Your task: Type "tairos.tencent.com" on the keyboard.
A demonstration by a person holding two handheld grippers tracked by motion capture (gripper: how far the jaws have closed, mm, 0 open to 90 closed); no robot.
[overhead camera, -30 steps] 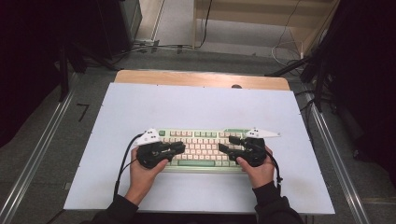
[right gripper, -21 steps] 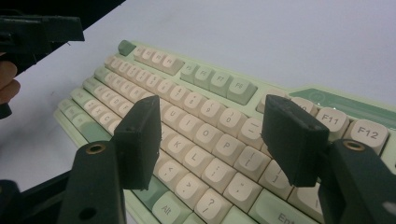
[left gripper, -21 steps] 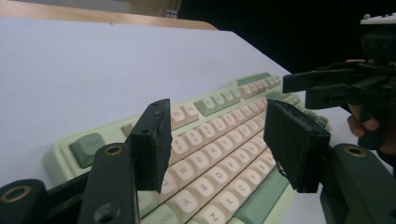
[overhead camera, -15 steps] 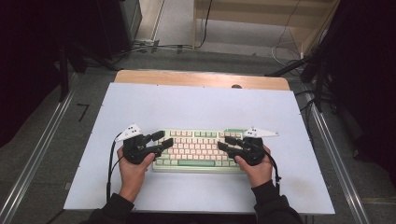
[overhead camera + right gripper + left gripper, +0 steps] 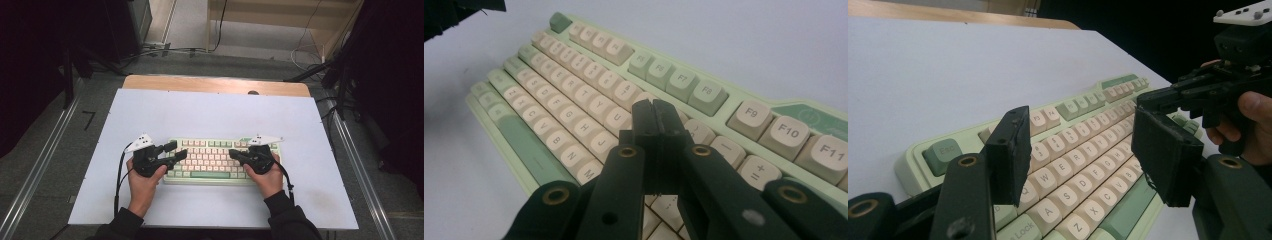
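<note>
A pale green keyboard (image 5: 215, 161) with cream keys lies near the front of the white table top (image 5: 210, 115). My left gripper (image 5: 176, 151) hovers at the keyboard's left end, its jaws open after just opening, with nothing between them. In the left gripper view my left gripper (image 5: 1088, 152) has the letter rows of the keyboard (image 5: 1083, 145) showing through its gap. My right gripper (image 5: 233, 154) is over the keyboard's right half; its jaws have just closed on nothing. In the right gripper view my right gripper (image 5: 654, 107) is shut above the keys (image 5: 589, 85).
The right gripper (image 5: 1193, 95) and its hand show at the right of the left gripper view. A wooden strip (image 5: 215, 84) runs along the table's far edge. Metal rails (image 5: 40, 165) flank the table, and cables (image 5: 165, 50) lie on the floor behind it.
The left gripper has shifted left toward the keyboard's end and its jaws have opened. The right gripper's jaws have closed together while staying over the right half.
</note>
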